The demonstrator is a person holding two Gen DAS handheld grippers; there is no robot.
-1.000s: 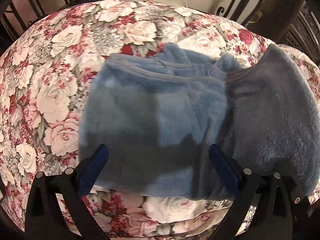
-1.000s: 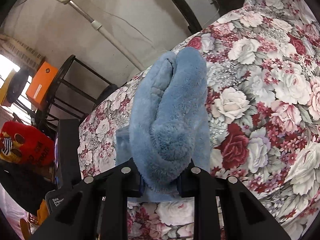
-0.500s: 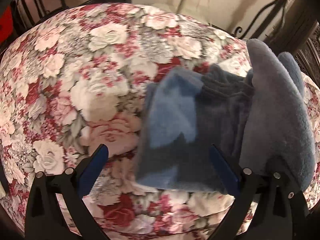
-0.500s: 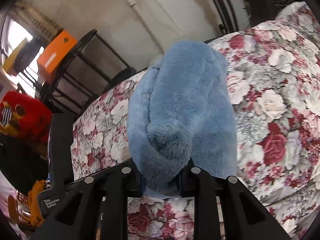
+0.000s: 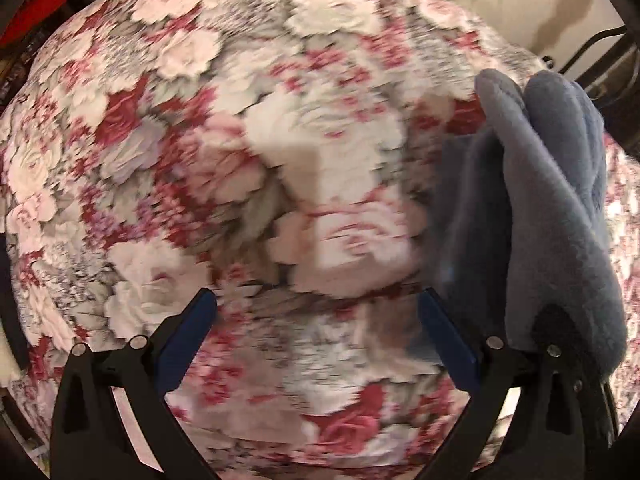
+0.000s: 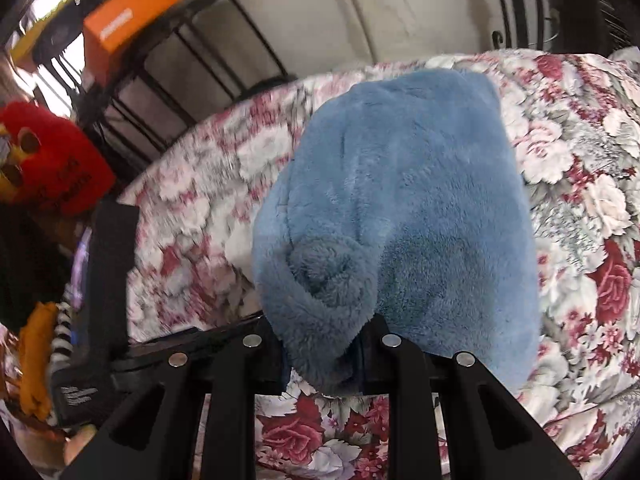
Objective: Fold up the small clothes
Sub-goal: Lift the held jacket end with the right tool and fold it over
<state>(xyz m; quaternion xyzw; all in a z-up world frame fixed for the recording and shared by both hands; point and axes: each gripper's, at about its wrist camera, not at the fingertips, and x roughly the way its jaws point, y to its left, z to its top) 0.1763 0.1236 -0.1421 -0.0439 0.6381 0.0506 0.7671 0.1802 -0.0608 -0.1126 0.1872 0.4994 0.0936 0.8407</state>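
- My right gripper (image 6: 322, 354), black-framed with silver pins, has its jaws drawn close and pinched on a bunched fold of the fluffy blue fleece garment (image 6: 400, 216); the plush pile bulges out between and above the two fingers.
- From that pinch the blue fleece garment hangs forward as a thick, rounded, doubled mass, its nap soft and matted, lying over the floral-print cloth in pink, red and cream roses (image 6: 580, 184).
- My left gripper (image 5: 318, 330) stands wide open, its flat blue pads (image 5: 188, 340) spread apart with nothing between them, only the blurred rose-patterned cloth (image 5: 240, 160) below.
- In the left wrist view the same fleece (image 5: 552, 208) rises at the right edge, just beside the right-hand blue pad, in long upright folds; I cannot tell whether it touches that finger.
- Farther out on the right camera I see a black metal rack (image 6: 192, 52) bearing an orange box (image 6: 128, 24), and a red plush toy (image 6: 52, 164) at the left edge against a pale wall.
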